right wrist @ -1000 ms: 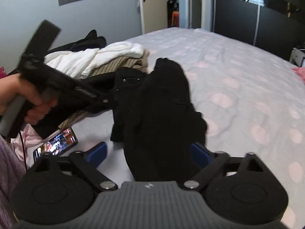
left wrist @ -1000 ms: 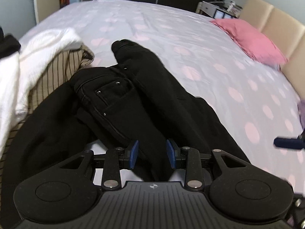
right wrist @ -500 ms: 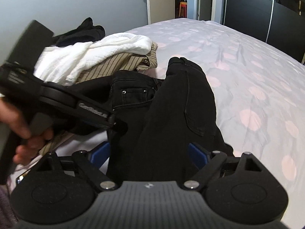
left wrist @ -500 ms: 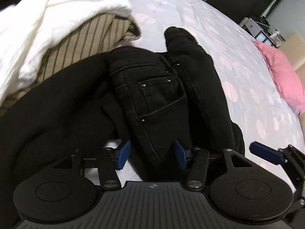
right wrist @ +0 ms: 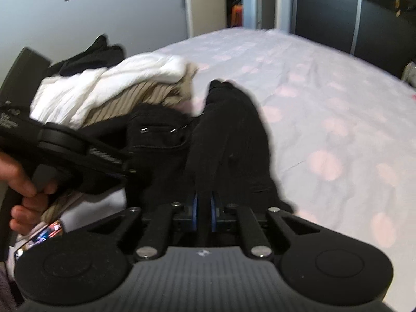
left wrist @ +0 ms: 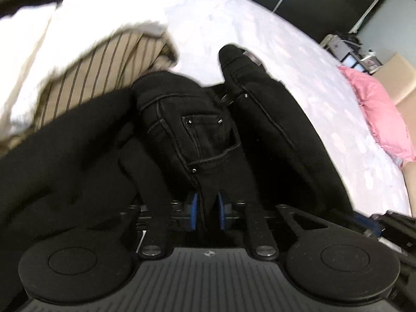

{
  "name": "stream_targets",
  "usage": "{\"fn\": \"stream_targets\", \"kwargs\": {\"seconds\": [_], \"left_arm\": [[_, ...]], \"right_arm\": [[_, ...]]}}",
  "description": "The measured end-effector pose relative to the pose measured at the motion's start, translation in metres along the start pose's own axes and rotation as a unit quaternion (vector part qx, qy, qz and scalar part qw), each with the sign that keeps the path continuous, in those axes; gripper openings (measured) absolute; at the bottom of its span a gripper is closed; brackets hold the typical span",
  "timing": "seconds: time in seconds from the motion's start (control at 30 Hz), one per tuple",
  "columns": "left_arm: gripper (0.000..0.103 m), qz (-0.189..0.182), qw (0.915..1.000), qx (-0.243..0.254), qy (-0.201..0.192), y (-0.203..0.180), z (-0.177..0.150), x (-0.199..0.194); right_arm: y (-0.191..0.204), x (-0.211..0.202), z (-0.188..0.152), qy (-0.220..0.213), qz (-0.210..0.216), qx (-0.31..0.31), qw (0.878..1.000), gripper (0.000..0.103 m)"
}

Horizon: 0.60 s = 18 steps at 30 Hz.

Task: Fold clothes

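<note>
Black jeans (left wrist: 208, 140) lie crumpled on the bed, back pocket up, one leg stretched away toward the far side. My left gripper (left wrist: 206, 214) is shut on a fold of the jeans just below the pocket. In the right wrist view the jeans (right wrist: 228, 140) run away from me, and my right gripper (right wrist: 204, 218) is shut on their near edge. The left gripper's body and the hand that holds it show at the left of that view (right wrist: 78, 153).
A pile of clothes sits left of the jeans: a white garment (left wrist: 39, 46) on a beige striped one (left wrist: 104, 65), with a black garment (left wrist: 65, 161) in front. A pink pillow (left wrist: 377, 109) lies at the right by the headboard. A phone (right wrist: 39, 239) lies near the bed edge.
Both grippers were open around the jeans and have now closed on the fabric. The left gripper has moved in closer to the pocket area.
</note>
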<state>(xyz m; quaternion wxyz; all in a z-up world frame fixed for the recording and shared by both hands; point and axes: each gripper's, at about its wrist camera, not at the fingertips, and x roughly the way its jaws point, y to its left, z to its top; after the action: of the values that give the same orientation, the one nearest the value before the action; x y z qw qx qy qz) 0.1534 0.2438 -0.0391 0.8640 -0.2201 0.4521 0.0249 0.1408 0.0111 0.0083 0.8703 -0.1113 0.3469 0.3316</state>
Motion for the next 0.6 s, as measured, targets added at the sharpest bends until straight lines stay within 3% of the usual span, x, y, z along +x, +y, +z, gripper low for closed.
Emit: {"fn": "stream_targets", "kwargs": {"seconds": [0.17,0.4,0.6], "left_arm": [[0.009,-0.024,0.997,0.049,-0.055,-0.024,0.007,-0.031],[0.009,-0.034,0.9863,0.134,-0.089,-0.087,0.017,-0.056],[0.008,-0.066,0.9595,0.243,-0.126,-0.204,0.029,-0.08]], "right_arm": [[-0.046,-0.049,-0.002,-0.034,-0.045,0.06,0.997,0.007],[-0.101,-0.135,-0.031,-0.078,-0.084,0.117,0.986,0.007],[-0.15,-0.201,-0.077,-0.098,-0.104,0.201,0.969,0.007]]}}
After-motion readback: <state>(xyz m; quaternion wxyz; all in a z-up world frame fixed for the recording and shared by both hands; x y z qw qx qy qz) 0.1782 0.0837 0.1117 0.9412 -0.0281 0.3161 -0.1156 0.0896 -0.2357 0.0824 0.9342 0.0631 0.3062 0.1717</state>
